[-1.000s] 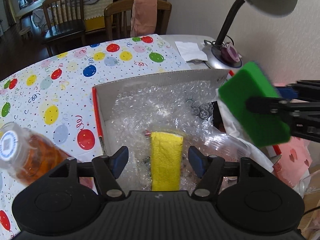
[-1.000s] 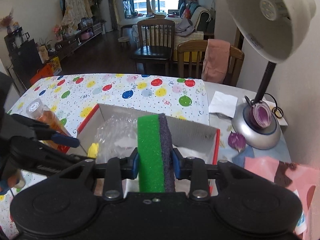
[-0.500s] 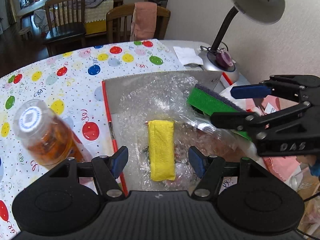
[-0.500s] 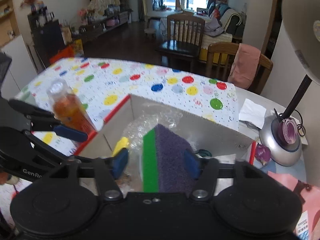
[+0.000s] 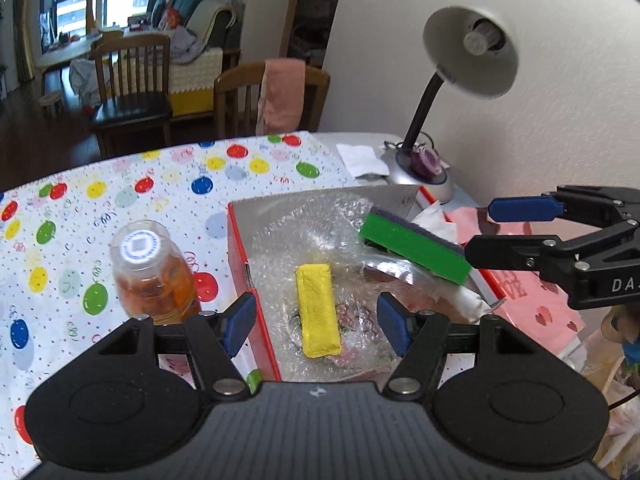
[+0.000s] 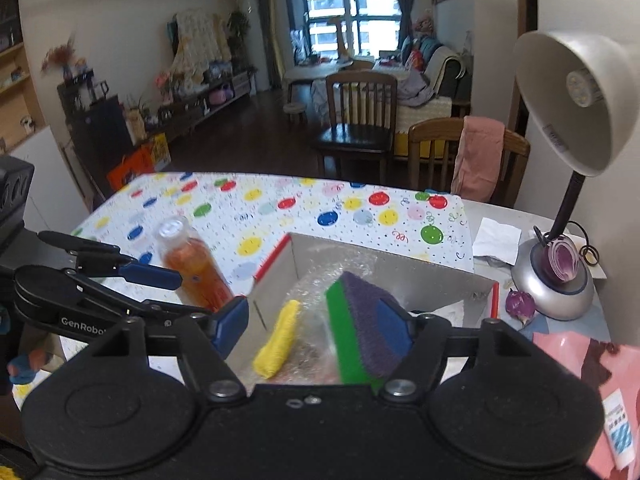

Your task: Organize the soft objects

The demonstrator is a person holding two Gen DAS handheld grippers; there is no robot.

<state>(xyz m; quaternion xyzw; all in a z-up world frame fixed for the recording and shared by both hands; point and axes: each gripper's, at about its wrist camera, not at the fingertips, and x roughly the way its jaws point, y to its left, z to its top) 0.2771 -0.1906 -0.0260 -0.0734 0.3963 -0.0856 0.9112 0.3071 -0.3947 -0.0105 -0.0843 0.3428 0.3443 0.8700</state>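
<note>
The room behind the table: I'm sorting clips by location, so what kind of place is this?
Most likely a lived-in home: wooden dining chairs, a sofa piled with cushions by the window, and a balloon-print tablecloth.

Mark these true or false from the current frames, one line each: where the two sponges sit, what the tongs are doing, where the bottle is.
1. The yellow sponge lies inside the box on bubble wrap. True.
2. The right tongs are clamped on the green sponge. False: the jaws are opening and the pads no longer press it; it leans at the box's right side.
3. The left tongs hold the yellow sponge. False: they are open and empty above it.
4. The orange bottle stands outside the box on the balloon tablecloth. True.
5. The desk lamp stands inside the box. False: it stands beyond the box.
</note>
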